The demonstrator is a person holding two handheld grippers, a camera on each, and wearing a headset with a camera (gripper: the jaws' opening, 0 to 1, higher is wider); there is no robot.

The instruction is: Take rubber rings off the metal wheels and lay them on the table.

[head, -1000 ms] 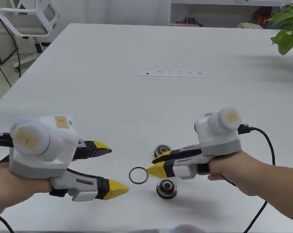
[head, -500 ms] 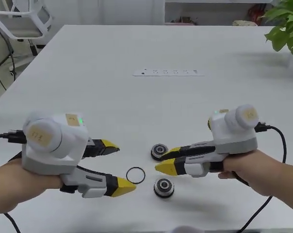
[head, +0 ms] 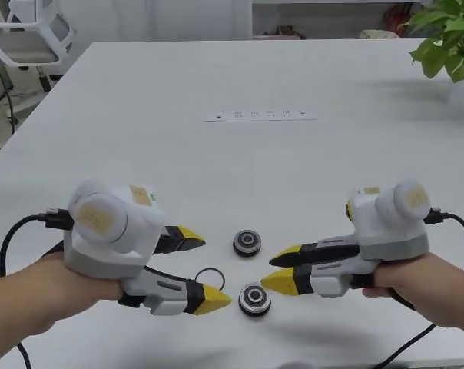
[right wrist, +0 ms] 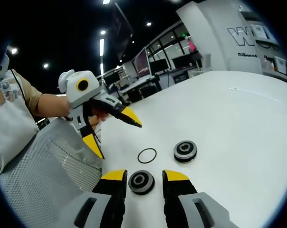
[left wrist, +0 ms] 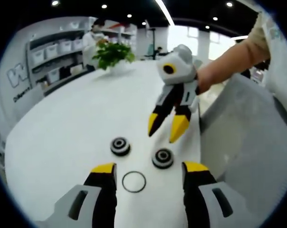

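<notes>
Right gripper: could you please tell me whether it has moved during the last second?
Yes. The right gripper has drawn back rightward: its tips, earlier left of the near wheel, now lie right of it.

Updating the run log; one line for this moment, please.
left claw open, framing loose rubber ring | right claw open, aimed at near metal wheel | far metal wheel untouched on table
</notes>
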